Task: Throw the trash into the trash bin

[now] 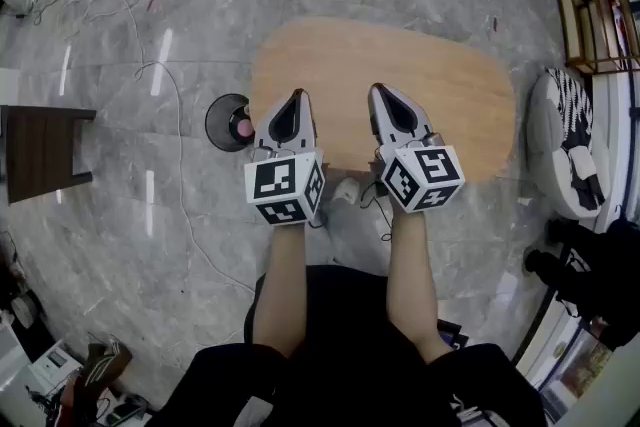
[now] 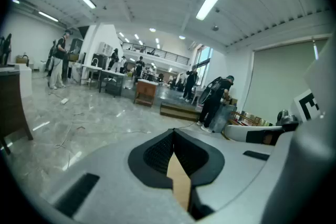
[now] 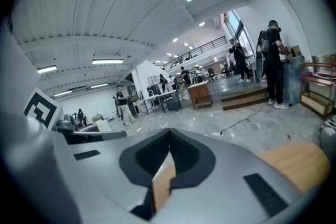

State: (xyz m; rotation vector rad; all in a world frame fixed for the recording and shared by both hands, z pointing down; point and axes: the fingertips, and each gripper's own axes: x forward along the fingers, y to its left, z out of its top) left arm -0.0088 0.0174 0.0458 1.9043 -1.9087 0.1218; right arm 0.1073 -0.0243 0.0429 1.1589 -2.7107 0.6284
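The fingers (image 2: 152, 155) of my left gripper (image 2: 173, 131) are pressing together at the tips and clamping nothing. The fingers of my right gripper (image 3: 169, 132) are meeting in the same way, with nothing between them. Both grippers are hovering side by side over the near edge of the wooden counter (image 1: 450, 85). The black trash bin (image 1: 214, 115) is standing on the floor (image 1: 120, 195) just beside the counter's left end. A pink piece of trash (image 1: 243, 127) is lying inside it.

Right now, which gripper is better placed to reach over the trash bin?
Probably left. The left gripper is nearest the black bin on the floor left of the table; the right gripper is over the table, farther off. Both are shut and empty.
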